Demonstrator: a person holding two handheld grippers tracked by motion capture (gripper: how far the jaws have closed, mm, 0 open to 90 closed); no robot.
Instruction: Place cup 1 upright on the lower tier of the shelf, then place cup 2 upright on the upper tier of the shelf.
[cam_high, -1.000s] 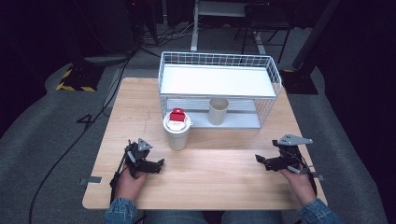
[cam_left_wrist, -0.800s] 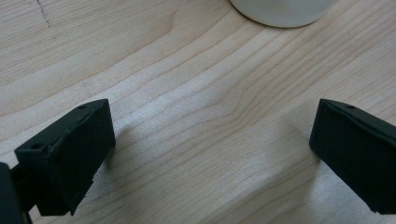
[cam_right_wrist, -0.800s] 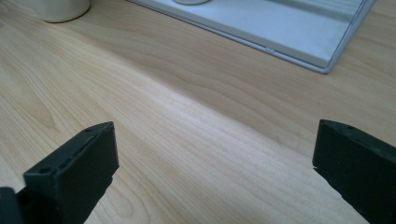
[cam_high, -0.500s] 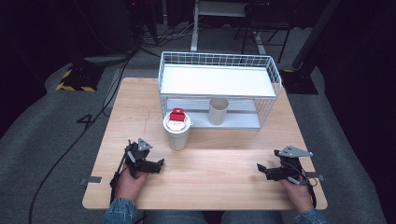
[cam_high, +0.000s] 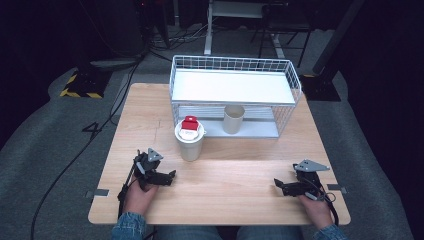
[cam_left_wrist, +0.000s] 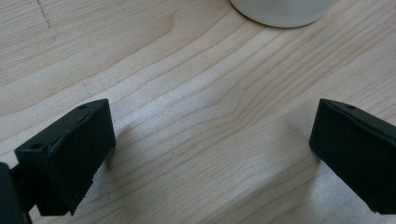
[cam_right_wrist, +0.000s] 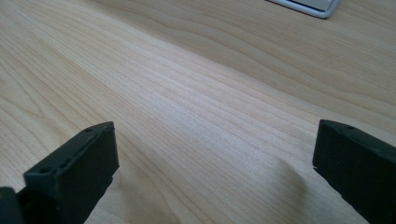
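Left gripper (cam_high: 167, 176) released, resting on wooden table (cam_high: 225, 200) at 7 o'clock, lidded white cup (cam_high: 190, 142) with red block (cam_high: 189, 123) on top near its 1 o'clock, right gripper (cam_high: 281, 184) released at 4 o'clock, well apart from cup

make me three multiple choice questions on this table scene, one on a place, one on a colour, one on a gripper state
1. Where does the open cup stand?
A. on the rack's lower shelf
B. on the rack's top shelf
C. on the floor

2. What colour is the piece on the lidded cup?
A. blue
B. red
C. green

3. How is the left gripper?
A. shut on a cup
B. open, holding nothing
C. shut on the rack

Answers: 1 A, it sits under the white rack top; 2 B, it shows red; 3 B, its jaws stand wide apart over bare wood.
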